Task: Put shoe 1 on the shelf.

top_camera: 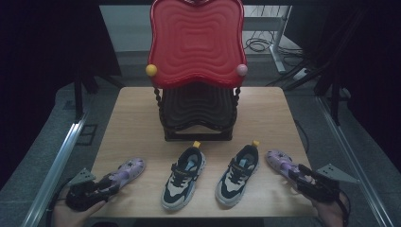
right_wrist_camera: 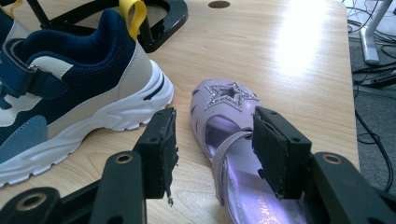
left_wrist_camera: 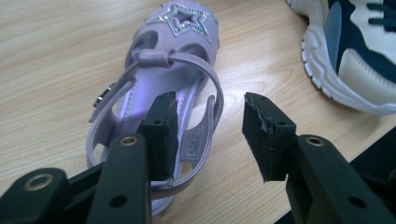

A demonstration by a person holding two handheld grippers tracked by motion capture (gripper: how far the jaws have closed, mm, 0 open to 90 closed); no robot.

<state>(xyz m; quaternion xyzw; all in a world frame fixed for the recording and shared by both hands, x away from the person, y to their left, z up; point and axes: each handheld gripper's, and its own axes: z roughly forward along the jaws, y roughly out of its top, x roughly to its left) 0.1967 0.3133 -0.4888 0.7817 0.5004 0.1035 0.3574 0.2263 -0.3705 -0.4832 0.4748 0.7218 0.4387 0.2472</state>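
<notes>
Two lilac sandals with glitter stars lie on the wooden table (top_camera: pixel 132 118), one at each end of the shoe row. My left gripper (top_camera: pixel 106 187) (left_wrist_camera: pixel 210 99) is open at the heel of the left sandal (top_camera: pixel 126 170) (left_wrist_camera: pixel 180 28); one jaw is inside the heel and the other outside, so the heel strap runs between them. My right gripper (top_camera: pixel 295 174) (right_wrist_camera: pixel 215 114) is open over the rear of the right sandal (top_camera: pixel 278 160) (right_wrist_camera: pixel 229 97). One of its jaws is above the insole and the other beside the sandal's edge.
Two navy-and-white sneakers (top_camera: pixel 184 177) (top_camera: pixel 238 175) stand between the sandals; one sneaker (left_wrist_camera: pixel 355 51) (right_wrist_camera: pixel 70 93) lies close beside each gripper. A two-tier rack with a red top shelf (top_camera: pixel 196 42) and black lower shelf (top_camera: pixel 198 106) stands mid-table behind them.
</notes>
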